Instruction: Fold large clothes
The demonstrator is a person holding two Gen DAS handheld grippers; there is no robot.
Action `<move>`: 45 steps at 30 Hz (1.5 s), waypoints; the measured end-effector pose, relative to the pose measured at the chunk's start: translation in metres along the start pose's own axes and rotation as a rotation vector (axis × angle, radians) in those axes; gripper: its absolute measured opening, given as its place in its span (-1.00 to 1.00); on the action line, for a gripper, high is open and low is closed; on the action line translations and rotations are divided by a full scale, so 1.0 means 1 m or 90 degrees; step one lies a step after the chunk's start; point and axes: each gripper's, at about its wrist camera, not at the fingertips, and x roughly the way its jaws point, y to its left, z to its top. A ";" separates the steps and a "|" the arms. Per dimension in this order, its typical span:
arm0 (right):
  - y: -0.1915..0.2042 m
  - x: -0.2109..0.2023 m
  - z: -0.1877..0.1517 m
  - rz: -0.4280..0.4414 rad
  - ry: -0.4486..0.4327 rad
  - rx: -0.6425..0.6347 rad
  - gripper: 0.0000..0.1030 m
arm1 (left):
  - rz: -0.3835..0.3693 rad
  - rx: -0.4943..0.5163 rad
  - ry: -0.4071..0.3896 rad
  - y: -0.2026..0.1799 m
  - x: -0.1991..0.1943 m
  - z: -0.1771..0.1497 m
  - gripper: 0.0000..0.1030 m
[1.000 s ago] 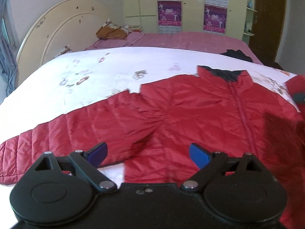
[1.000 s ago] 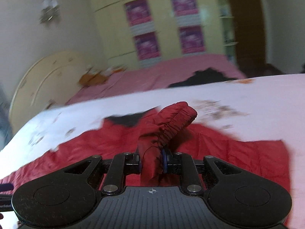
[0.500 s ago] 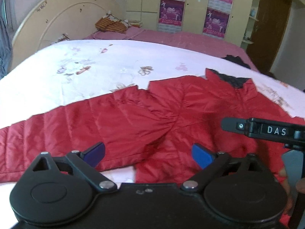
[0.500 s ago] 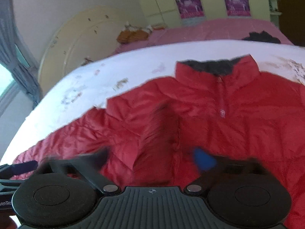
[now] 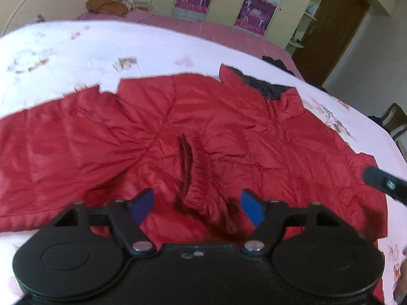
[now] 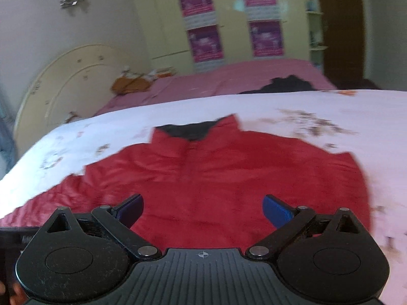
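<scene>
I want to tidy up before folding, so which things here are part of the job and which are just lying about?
For the job: red jacket, its folded-in sleeve cuff, white bedspread.

Lying about: black garment, orange bundle by the headboard.

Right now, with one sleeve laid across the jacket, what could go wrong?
1. The left gripper is closing over the elastic cuff of the folded sleeve; a pinch there could drag it back off the red quilted puffer jacket.
2. The other sleeve lies spread flat, so the fold is lopsided.
3. The right gripper is open and empty; nothing pins the slippery body.
</scene>
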 end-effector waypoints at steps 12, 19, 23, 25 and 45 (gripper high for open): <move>-0.063 -0.007 -0.011 -0.116 -0.017 0.039 0.07 | -0.044 -0.009 -0.106 0.006 -0.018 0.012 -0.70; -0.087 0.017 -0.007 -0.152 0.016 0.041 0.07 | 0.005 -0.028 -0.093 0.033 -0.011 0.010 -0.70; -0.115 0.031 0.004 -0.176 0.021 0.074 0.07 | 0.016 -0.028 -0.068 0.038 0.002 -0.001 -0.70; -0.133 0.043 0.010 -0.174 0.040 0.109 0.07 | 0.022 -0.021 -0.069 0.037 0.004 -0.001 -0.70; -0.124 0.050 0.016 -0.229 0.025 0.023 -0.03 | 0.055 0.023 -0.064 0.025 0.007 -0.004 -0.46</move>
